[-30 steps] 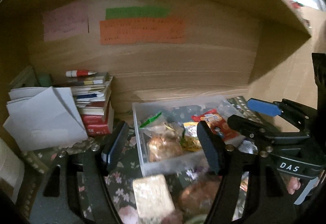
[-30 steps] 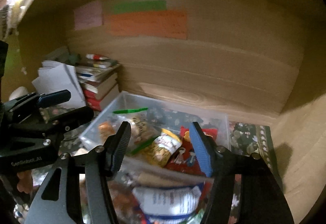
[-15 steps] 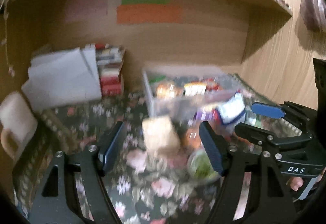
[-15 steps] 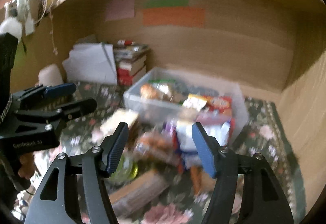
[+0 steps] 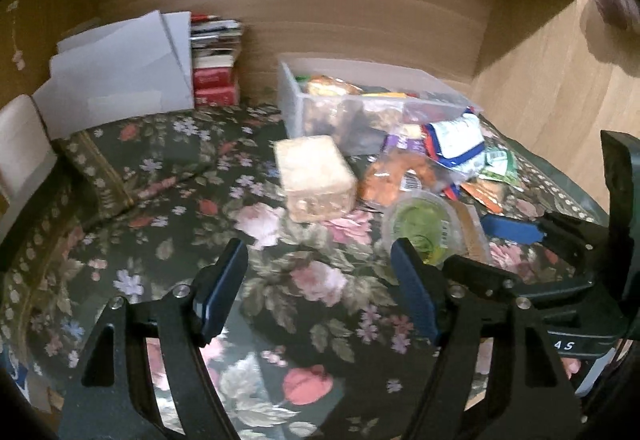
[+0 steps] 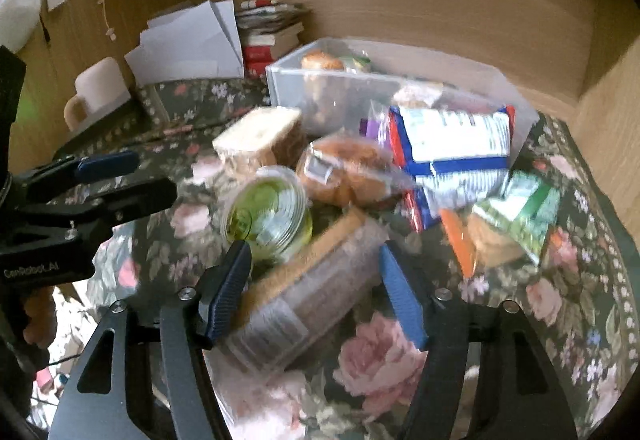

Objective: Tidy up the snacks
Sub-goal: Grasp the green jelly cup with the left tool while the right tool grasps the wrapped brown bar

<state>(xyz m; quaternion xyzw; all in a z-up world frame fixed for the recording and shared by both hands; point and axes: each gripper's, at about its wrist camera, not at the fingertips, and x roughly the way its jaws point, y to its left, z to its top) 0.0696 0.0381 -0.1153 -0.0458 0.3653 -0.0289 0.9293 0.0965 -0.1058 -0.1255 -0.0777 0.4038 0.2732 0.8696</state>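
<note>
A clear plastic bin [image 5: 296, 107] [image 6: 288, 83] with several snacks inside stands by the back wall. In front of it lies a heap of snacks on the floral cloth: a wrapped pale cake block [image 5: 316, 175] [image 6: 260, 137], a bag of buns [image 6: 344, 171], a clear cup with green contents [image 6: 268, 215] [image 5: 424, 224], a white-blue packet [image 6: 452, 143] [image 5: 452, 139], a green packet [image 6: 520, 207] and a long biscuit sleeve [image 6: 304, 288]. My left gripper [image 5: 320, 292] is open and empty above the cloth. My right gripper [image 6: 316, 288] is open around the biscuit sleeve, not gripping it.
White papers [image 5: 120, 71] and a stack of books [image 5: 214, 67] stand at the back left. A cream mug [image 6: 100, 87] sits at the left. Wooden walls close the back and right. The floral cloth [image 5: 160, 191] lies bare to the left of the heap.
Both grippers have pulled back and up from the bin. The snack heap in front of the bin has come into view. Both stay open.
</note>
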